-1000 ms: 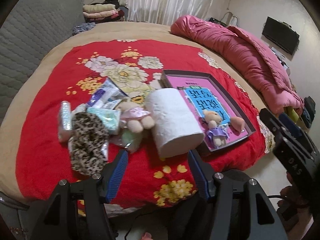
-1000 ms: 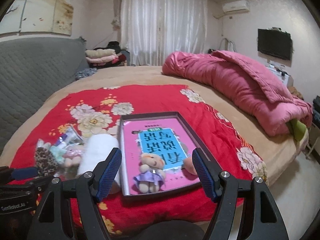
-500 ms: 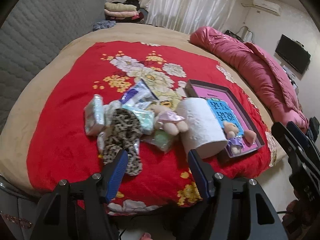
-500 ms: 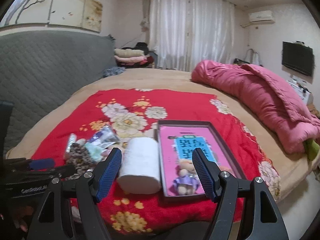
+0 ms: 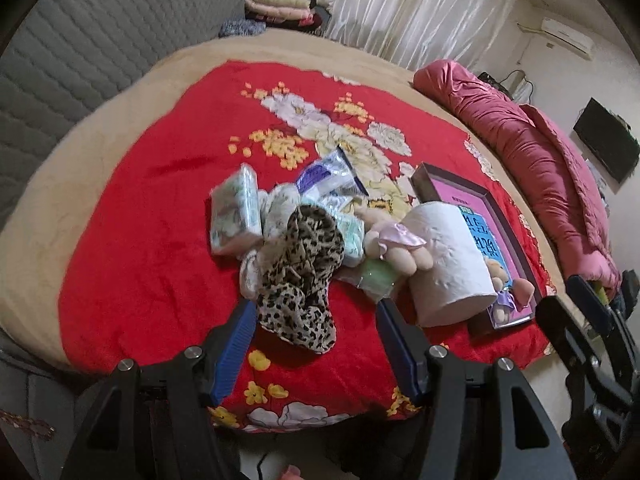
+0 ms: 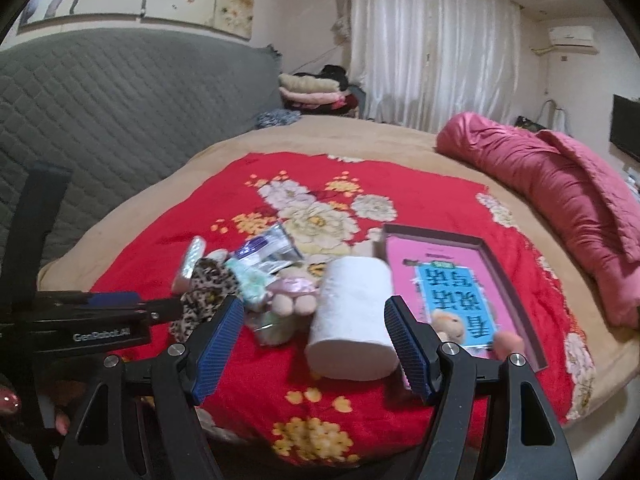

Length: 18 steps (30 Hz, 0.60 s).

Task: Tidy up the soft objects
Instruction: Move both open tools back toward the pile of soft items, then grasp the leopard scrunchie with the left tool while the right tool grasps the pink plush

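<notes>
A pile of soft things lies on the red flowered blanket (image 5: 152, 248): a leopard-print cloth (image 5: 300, 272), tissue packs (image 5: 236, 212), a small pink-bowed plush bear (image 5: 396, 248) and a white paper roll (image 5: 448, 264). A dark tray (image 5: 504, 216) with a pink book holds a second small bear (image 6: 450, 326). My left gripper (image 5: 316, 344) is open and empty, just short of the leopard cloth. My right gripper (image 6: 316, 344) is open and empty, in front of the paper roll (image 6: 352, 316).
A rolled pink quilt (image 6: 560, 200) lies along the bed's right side. A grey quilted headboard (image 6: 120, 100) stands at the left. Folded clothes (image 6: 312, 92) are stacked at the back by the curtains. The bed edge is just below both grippers.
Both grippers have swung left: the left one from facing the paper roll to facing the leopard cloth, the right one from the tray to the paper roll. Both stayed open.
</notes>
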Each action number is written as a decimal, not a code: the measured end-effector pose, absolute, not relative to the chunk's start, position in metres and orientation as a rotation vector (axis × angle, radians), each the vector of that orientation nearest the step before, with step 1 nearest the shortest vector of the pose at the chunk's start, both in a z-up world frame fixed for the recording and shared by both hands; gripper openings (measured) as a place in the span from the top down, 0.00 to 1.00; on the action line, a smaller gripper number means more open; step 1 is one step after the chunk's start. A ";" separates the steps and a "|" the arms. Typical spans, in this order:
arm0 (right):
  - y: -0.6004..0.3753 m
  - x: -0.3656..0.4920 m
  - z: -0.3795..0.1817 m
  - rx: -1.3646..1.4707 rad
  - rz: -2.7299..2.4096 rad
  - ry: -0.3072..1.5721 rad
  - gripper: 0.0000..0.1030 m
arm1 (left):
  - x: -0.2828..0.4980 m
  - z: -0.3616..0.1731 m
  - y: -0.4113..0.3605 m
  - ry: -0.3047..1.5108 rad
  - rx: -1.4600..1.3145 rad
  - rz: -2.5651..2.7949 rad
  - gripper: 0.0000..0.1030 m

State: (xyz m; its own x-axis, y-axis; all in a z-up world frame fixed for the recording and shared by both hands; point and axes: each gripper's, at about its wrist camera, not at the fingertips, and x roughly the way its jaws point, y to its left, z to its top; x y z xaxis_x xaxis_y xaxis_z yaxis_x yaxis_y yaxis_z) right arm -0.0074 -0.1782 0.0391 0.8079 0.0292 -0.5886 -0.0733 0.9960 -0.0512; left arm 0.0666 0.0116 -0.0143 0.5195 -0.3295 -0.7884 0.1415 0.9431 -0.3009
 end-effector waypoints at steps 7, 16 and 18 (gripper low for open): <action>-0.177 0.002 0.020 -0.066 0.079 0.679 0.28 | 0.083 -0.049 0.013 1.106 -0.273 -0.298 0.40; -0.188 0.016 0.003 -0.027 0.072 0.727 0.28 | 0.098 -0.069 0.002 1.138 -0.233 -0.257 0.40; -0.189 0.018 0.000 -0.025 0.074 0.731 0.28 | 0.101 -0.072 -0.001 1.143 -0.222 -0.243 0.40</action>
State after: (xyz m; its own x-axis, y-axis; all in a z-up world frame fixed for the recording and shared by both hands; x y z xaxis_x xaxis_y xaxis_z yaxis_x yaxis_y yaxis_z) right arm 0.0183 -0.1886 0.0000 0.7421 0.0584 -0.6677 -0.0761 0.9971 0.0025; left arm 0.1014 -0.0009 -0.0724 0.3942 -0.3023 -0.8679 0.0768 0.9519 -0.2967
